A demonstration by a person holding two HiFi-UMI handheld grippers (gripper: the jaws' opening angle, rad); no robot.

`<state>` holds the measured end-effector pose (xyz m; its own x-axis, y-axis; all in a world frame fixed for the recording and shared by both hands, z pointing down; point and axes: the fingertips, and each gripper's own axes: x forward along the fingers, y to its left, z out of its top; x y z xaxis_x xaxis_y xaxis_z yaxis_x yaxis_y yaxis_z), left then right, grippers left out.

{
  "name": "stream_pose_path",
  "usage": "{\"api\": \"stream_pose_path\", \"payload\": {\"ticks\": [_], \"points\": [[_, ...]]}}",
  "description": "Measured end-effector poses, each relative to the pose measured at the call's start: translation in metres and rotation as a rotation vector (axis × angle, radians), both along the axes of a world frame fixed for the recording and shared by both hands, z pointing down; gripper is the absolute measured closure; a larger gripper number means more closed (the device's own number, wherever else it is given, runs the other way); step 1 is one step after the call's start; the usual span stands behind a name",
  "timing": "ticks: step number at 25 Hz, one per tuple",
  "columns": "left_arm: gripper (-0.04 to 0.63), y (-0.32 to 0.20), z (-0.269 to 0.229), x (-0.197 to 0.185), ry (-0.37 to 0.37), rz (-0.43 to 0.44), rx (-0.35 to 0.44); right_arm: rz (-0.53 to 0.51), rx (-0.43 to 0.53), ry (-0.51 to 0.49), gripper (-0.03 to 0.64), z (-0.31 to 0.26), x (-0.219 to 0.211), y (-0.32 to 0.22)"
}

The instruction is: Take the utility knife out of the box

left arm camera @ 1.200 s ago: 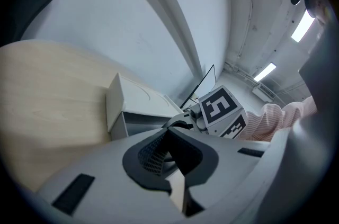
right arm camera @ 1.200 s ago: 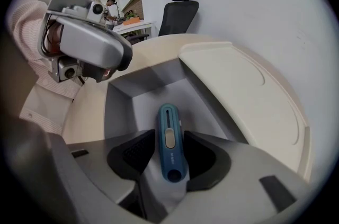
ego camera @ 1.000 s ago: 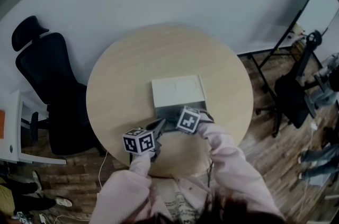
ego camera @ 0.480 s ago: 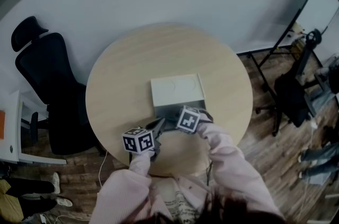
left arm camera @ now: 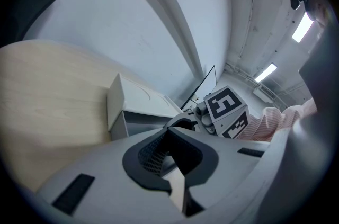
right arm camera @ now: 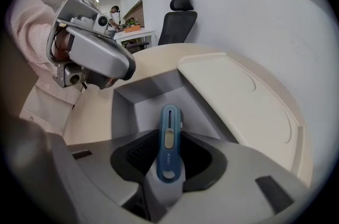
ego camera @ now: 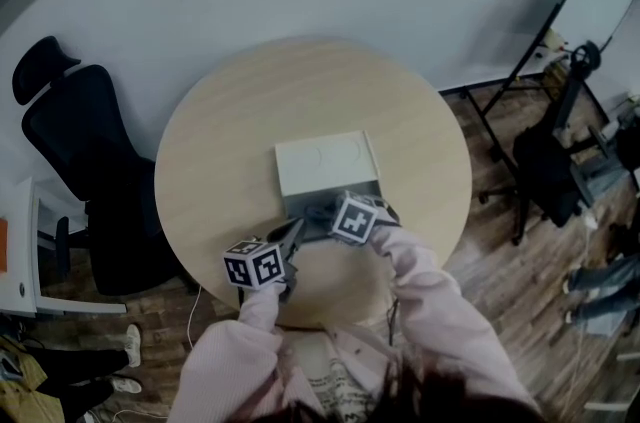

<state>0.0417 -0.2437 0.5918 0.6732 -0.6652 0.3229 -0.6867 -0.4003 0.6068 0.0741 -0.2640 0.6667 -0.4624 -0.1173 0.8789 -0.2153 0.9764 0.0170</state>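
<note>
A white box (ego camera: 325, 161) lies on the round wooden table (ego camera: 230, 141) with its grey drawer (right arm camera: 153, 98) pulled out toward me. My right gripper (right arm camera: 169, 138) points steeply down into the drawer, its pads shut on a blue utility knife (right arm camera: 169, 119) with a grey slider. From the head view the knife is hidden under the right gripper (ego camera: 330, 214). My left gripper (left arm camera: 169, 135) rests low at the drawer's left front corner, jaws together with nothing between them. It also shows in the head view (ego camera: 290, 233) and in the right gripper view (right arm camera: 124, 66).
A black office chair (ego camera: 75, 161) stands left of the table. A whiteboard on a stand (ego camera: 590, 1) and more chairs are at the right. The table edge runs close under both grippers. White desks stand at the far left.
Only the head view has shifted a little. Both grippers keep their places at the drawer.
</note>
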Motion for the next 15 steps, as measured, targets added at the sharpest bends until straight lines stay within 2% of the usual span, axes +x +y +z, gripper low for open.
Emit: {"api": "stream_pose_path", "payload": {"ticks": [9, 15], "points": [[0.592, 0.005, -0.004, 0.004, -0.001, 0.024, 0.015, 0.097, -0.012, -0.113, 0.48, -0.017, 0.004, 0.0], [0.592, 0.007, -0.008, 0.004, -0.01, 0.031, 0.034, 0.167, 0.015, -0.216, 0.48, -0.034, 0.008, -0.003]]}}
